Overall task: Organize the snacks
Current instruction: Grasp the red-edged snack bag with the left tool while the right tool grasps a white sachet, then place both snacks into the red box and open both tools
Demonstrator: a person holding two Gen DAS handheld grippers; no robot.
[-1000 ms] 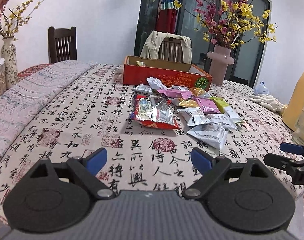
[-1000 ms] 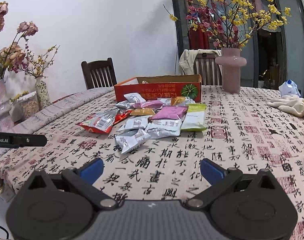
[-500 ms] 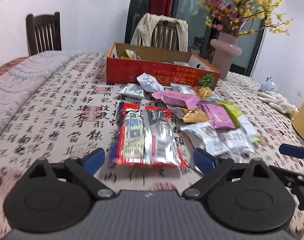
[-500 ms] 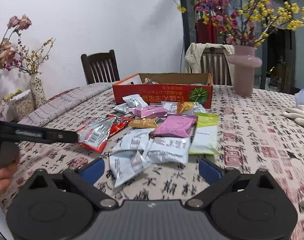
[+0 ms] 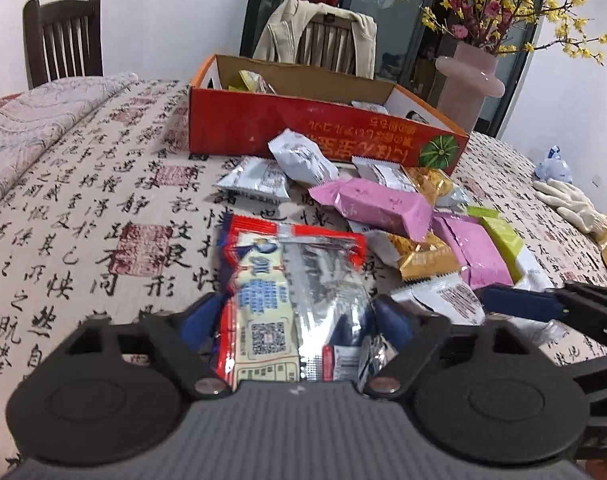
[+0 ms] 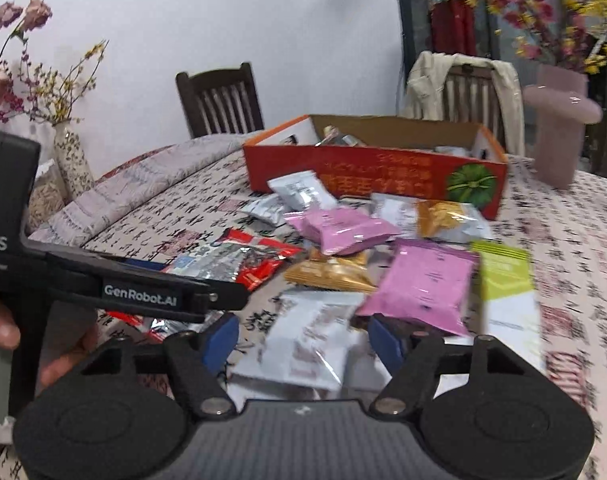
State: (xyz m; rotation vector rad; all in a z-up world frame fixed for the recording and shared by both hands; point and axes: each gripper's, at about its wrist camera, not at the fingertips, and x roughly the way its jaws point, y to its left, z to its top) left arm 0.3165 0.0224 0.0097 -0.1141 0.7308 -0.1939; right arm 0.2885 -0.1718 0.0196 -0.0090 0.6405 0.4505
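Note:
A pile of snack packets lies in front of a red cardboard box [image 5: 263, 128] [image 6: 343, 168] that holds a few snacks. My left gripper [image 5: 295, 316] is open, its blue fingers on either side of a red and silver packet [image 5: 291, 292], which also shows in the right wrist view [image 6: 239, 260]. My right gripper [image 6: 303, 340] is open around a silver-white packet [image 6: 307, 348], below a pink packet [image 6: 423, 284]. Another pink packet [image 5: 375, 204], gold packets [image 5: 423, 256] and a green packet [image 6: 503, 276] lie in the pile.
A pink vase with flowers [image 5: 471, 80] stands right of the box. White gloves [image 5: 571, 204] lie at the far right. Chairs [image 5: 63, 36] stand behind the table. The left gripper's body [image 6: 103, 288] crosses the right wrist view at left. A small vase [image 6: 69, 160] stands far left.
Both grippers have moved forward and down to the pile. The left fingers now straddle the red and silver packet, the right fingers a silver-white packet. Both jaws have narrowed.

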